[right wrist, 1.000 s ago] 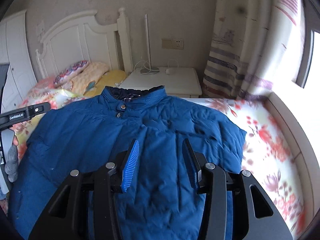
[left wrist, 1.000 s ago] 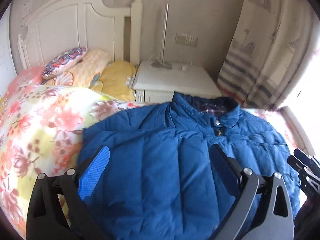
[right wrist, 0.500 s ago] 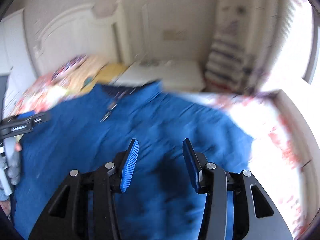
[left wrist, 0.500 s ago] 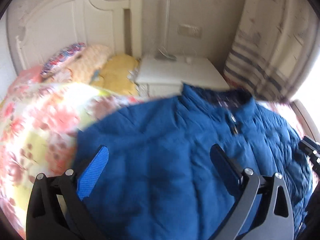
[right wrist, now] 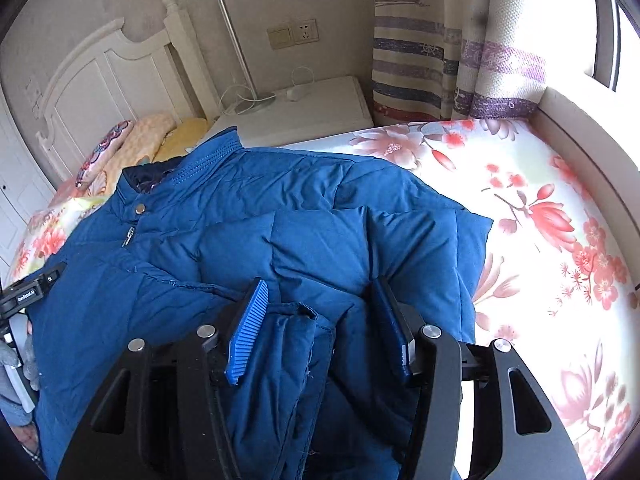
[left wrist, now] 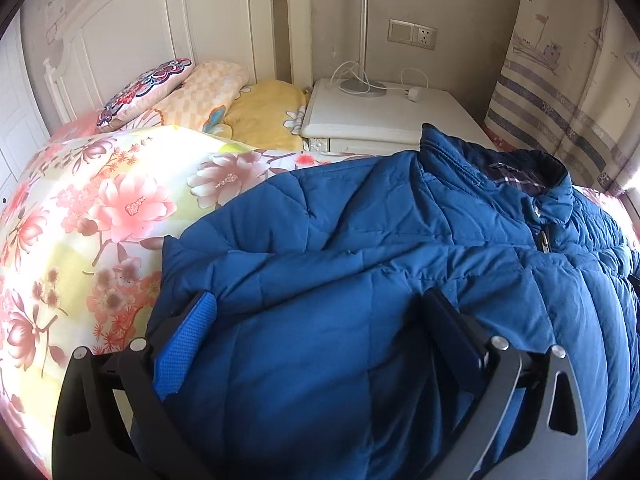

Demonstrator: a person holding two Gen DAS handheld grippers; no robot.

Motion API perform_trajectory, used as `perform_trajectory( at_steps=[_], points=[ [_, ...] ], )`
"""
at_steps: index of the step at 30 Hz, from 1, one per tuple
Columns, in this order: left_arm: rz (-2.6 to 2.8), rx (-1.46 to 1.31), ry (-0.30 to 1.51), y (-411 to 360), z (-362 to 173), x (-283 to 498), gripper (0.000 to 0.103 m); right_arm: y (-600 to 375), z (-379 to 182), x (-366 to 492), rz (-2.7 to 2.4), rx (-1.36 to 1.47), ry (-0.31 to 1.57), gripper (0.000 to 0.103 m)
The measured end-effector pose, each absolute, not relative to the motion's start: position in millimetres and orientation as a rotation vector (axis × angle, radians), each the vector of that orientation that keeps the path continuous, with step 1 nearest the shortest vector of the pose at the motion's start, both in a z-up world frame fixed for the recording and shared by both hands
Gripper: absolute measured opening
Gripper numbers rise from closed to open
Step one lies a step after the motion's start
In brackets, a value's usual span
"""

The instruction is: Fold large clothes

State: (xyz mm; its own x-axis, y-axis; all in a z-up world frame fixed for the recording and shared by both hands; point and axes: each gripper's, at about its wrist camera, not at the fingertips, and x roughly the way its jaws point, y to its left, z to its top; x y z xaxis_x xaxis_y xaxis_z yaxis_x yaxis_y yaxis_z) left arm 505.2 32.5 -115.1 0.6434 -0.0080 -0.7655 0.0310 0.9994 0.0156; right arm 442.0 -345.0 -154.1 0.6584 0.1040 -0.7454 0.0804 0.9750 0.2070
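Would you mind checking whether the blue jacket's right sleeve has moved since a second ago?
Yes. In the right wrist view, the sleeve now lies folded inward across the jacket, further from the window ledge, leaving more floral bedspread uncovered.

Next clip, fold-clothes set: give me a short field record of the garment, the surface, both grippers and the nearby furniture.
garment: blue padded jacket, front up, collar toward the headboard
surface: floral bedspread
left gripper: jaws open over the jacket
right gripper: jaws opening, a folded jacket edge between them
nearby: white nightstand with lamp base and cable; pillows
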Motion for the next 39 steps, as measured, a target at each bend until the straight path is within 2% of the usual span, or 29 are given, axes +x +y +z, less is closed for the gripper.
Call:
perform_trajectory(
  at_steps=[5, 10, 13, 15, 17, 20, 24, 30, 39],
  points=[
    [-0.033, -0.046, 0.829, 48, -102, 492, 0.1, -348, -128, 419, -0.052, 0.238, 0.802, 0.053],
    [-0.085, -0.042, 0.71, 43, -65, 430, 0.101, -300, -83, 360, 0.051, 0.136, 0.662, 0.055],
    [-0.124, 0.071, 0.757, 10, -80, 402, 0.101, -258, -100, 353, 0.12, 0.017, 0.741, 0.056],
    [-0.121, 0.151, 0.815, -10, -105, 396, 0.101, -233, -131, 357, 0.091, -0.096, 0.834, 0.058],
    [-0.089, 0.208, 0.807, -21, -121, 391, 0.101, -226, -140, 353, 0.068, -0.125, 0.808, 0.059],
    [-0.079, 0.185, 0.825, -17, -108, 379, 0.101, -231, -122, 338, 0.047, -0.056, 0.807, 0.059],
    [-0.111, 0.214, 0.742, -16, -89, 330, 0.101, -222, -106, 298, 0.099, -0.04, 0.739, 0.063],
    [-0.153, 0.312, 0.839, -32, -134, 296, 0.101, -206, -158, 288, 0.129, -0.086, 0.879, 0.071],
    [-0.179, 0.215, 0.877, -13, -139, 302, 0.101, -209, -158, 286, 0.122, -0.066, 0.886, 0.074]
  ],
)
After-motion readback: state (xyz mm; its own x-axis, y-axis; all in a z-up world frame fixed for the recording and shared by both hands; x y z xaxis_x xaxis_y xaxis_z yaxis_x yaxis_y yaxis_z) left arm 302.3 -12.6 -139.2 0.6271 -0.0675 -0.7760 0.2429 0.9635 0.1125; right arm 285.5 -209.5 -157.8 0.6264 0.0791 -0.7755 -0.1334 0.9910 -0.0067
